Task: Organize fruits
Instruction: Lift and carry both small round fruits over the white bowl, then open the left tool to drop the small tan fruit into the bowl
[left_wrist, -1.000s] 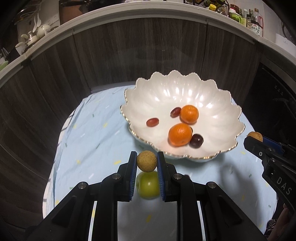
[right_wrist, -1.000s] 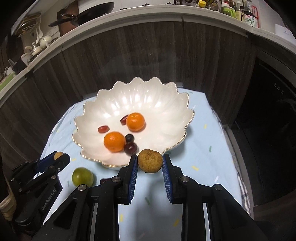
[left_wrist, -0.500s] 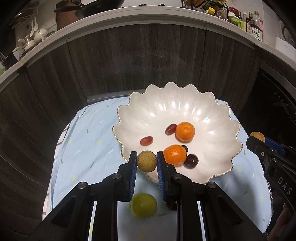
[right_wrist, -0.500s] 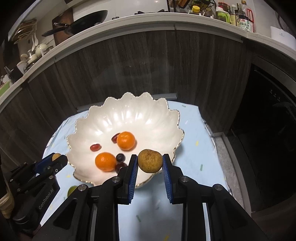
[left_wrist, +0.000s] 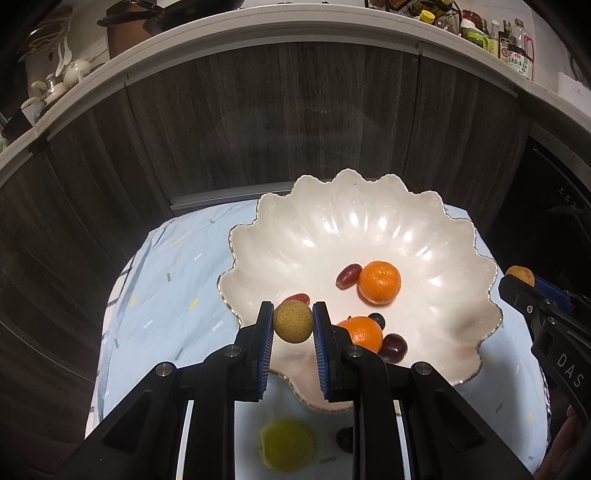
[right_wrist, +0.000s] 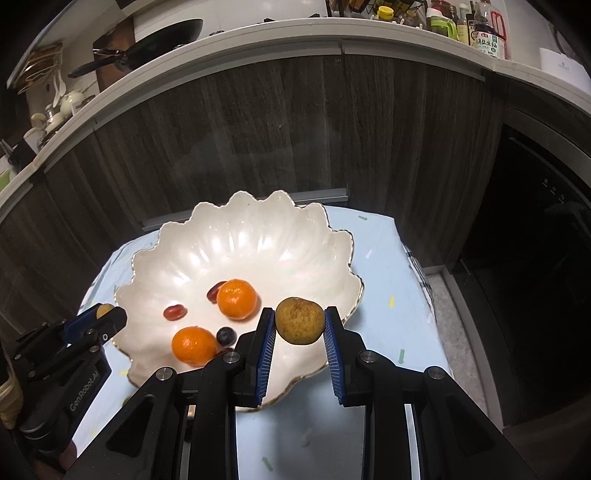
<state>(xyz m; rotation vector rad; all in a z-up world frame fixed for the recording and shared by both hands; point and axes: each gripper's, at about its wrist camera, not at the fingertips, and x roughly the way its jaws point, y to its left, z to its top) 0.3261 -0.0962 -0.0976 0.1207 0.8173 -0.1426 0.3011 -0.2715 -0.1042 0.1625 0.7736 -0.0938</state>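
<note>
A white scalloped bowl (left_wrist: 369, 236) (right_wrist: 258, 240) stands on a light blue cloth and holds two oranges (left_wrist: 379, 281) (right_wrist: 236, 299), red grapes (left_wrist: 348, 275) and dark grapes (left_wrist: 394, 347). My left gripper (left_wrist: 293, 322) is shut on a small tan round fruit (left_wrist: 293, 322), held over the bowl's near left rim. My right gripper (right_wrist: 300, 325) is shut on a larger tan round fruit (right_wrist: 300, 325) over the bowl's near right rim. A green fruit (left_wrist: 287, 445) and a dark grape (left_wrist: 345, 439) lie on the cloth in front of the bowl.
Dark wood cabinet fronts (left_wrist: 280, 122) rise behind the small cloth-covered table (right_wrist: 388, 266). A counter above carries bottles (right_wrist: 484, 35), a pan (right_wrist: 147, 48) and cups. A dark appliance (right_wrist: 535, 236) stands to the right.
Both grippers have moved forward toward the bowl with their fruits, so the bowl sits lower and closer in both views. The green fruit has slid toward the bottom edge of the left view.
</note>
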